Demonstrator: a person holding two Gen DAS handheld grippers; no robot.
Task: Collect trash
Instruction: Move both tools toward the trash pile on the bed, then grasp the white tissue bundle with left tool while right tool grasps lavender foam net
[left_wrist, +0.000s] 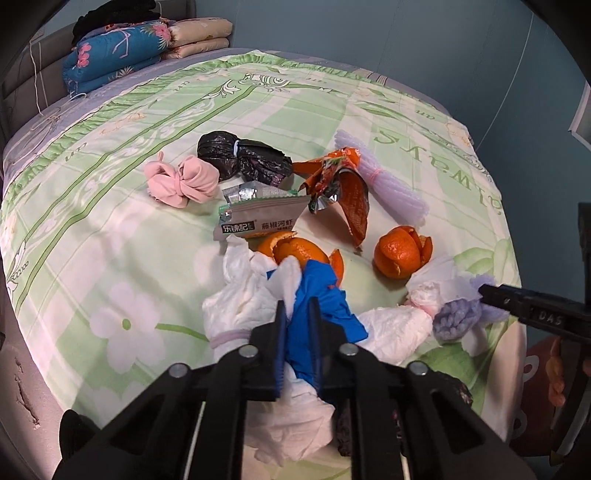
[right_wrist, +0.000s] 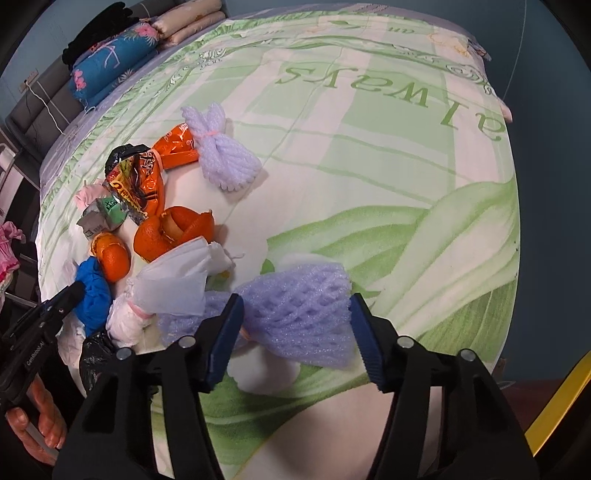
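Lying scattered on the green flowered bedspread (left_wrist: 110, 206), the trash forms a loose pile near the bed's edge, with no bin or bag in sight to hold it. The left gripper (left_wrist: 298, 314) is clenched on a crumpled blue wrapper (left_wrist: 325, 314) that sits among white tissues (left_wrist: 240, 302) just in front of an orange peel (left_wrist: 299, 251). The right gripper (right_wrist: 295, 325) is spread wide, its fingers either side of a purple foam net (right_wrist: 299, 299); whether they touch it I cannot tell. Farther back lie a snack packet (left_wrist: 262, 218), a knotted black bag (left_wrist: 236, 155) and pink cloth (left_wrist: 181, 181).
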